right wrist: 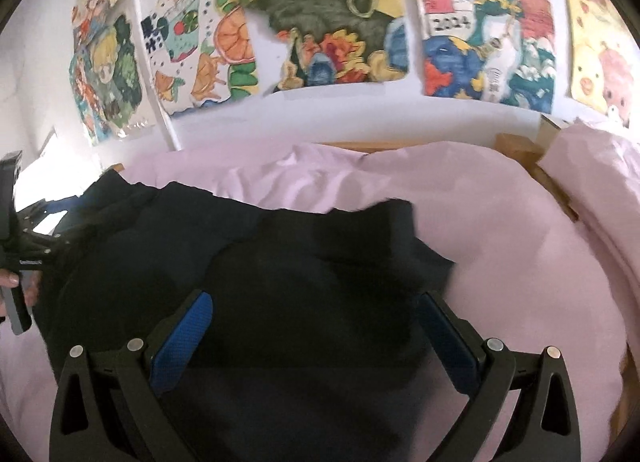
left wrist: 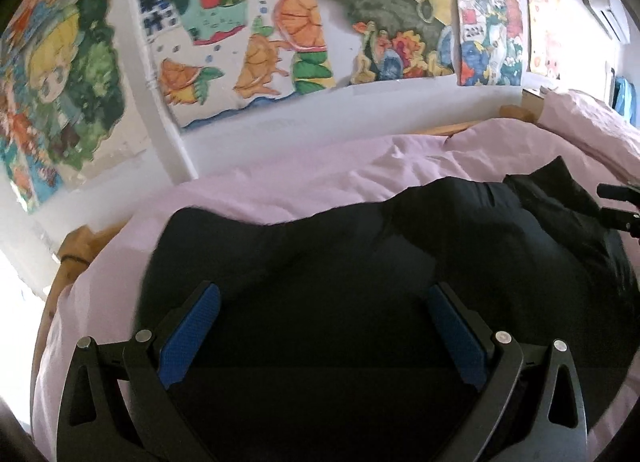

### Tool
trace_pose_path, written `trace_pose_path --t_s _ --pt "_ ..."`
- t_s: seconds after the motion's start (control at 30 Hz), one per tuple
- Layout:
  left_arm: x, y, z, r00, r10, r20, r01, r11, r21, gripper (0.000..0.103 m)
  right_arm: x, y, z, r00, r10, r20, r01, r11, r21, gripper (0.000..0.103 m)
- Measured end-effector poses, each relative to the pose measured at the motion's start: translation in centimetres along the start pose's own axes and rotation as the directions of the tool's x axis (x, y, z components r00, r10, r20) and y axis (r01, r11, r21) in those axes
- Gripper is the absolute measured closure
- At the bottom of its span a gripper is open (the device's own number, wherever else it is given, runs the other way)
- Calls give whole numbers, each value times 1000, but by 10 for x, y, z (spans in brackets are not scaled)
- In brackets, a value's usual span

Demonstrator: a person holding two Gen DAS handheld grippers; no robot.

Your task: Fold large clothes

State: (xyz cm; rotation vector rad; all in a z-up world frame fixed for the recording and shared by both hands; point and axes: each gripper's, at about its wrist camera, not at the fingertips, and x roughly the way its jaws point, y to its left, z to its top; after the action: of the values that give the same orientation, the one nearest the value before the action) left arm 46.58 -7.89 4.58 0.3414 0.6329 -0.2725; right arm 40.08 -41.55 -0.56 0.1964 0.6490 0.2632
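Observation:
A large dark navy garment (left wrist: 360,270) lies spread over a bed with a pale pink cover (left wrist: 280,190). My left gripper (left wrist: 323,290) hovers wide open over the garment's near left part, blue pads (left wrist: 188,338) apart, nothing between them. In the right wrist view the same garment (right wrist: 280,270) lies rumpled, its right edge folded near the middle of the bed. My right gripper (right wrist: 316,296) is also wide open above the cloth. The right gripper's tip (left wrist: 618,206) shows at the far right of the left wrist view. The left gripper's body (right wrist: 20,246), held by a hand, sits at the far left of the right wrist view.
The pink cover (right wrist: 500,254) extends bare to the right of the garment. A pink pillow (right wrist: 600,182) lies at the right end. A wooden bed frame (right wrist: 516,150) runs along a white wall hung with colourful drawings (right wrist: 320,22). An air conditioner (left wrist: 600,2) is mounted at upper right.

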Motion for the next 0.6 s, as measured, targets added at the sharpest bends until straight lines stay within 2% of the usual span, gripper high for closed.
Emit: trace_pose_path --t_s 0.07,0.17,0.27,0.33,0.43,0.5,0.6 --pt "-17 12 -6 1000 12 17 -12 999 -32 1 -6 -12 -6 1000 27 -9 -27 999 34 0" --pt "-44 30 -18 999 -5 53 8 999 -48 1 -14 -28 -21 998 56 -31 -54 996 75 0" --pt "-56 47 -35 999 -26 26 27 999 -35 1 -21 -47 -39 995 88 -49 -80 986 145 0" --pt "-57 57 -47 999 -42 -2 42 998 -38 1 -21 -62 -50 987 143 -67 -125 967 223 0" --pt "-56 80 -66 991 -118 -55 112 988 -108 1 -20 -73 -65 966 249 -75 -217 932 291 0" --pt "-51 91 -75 977 -193 -88 178 971 -162 1 -20 -71 -70 955 286 -80 -253 924 285 0" --pt "-41 98 -84 959 -249 -134 223 958 -181 1 -15 -64 -75 939 329 -98 -292 916 275 0"
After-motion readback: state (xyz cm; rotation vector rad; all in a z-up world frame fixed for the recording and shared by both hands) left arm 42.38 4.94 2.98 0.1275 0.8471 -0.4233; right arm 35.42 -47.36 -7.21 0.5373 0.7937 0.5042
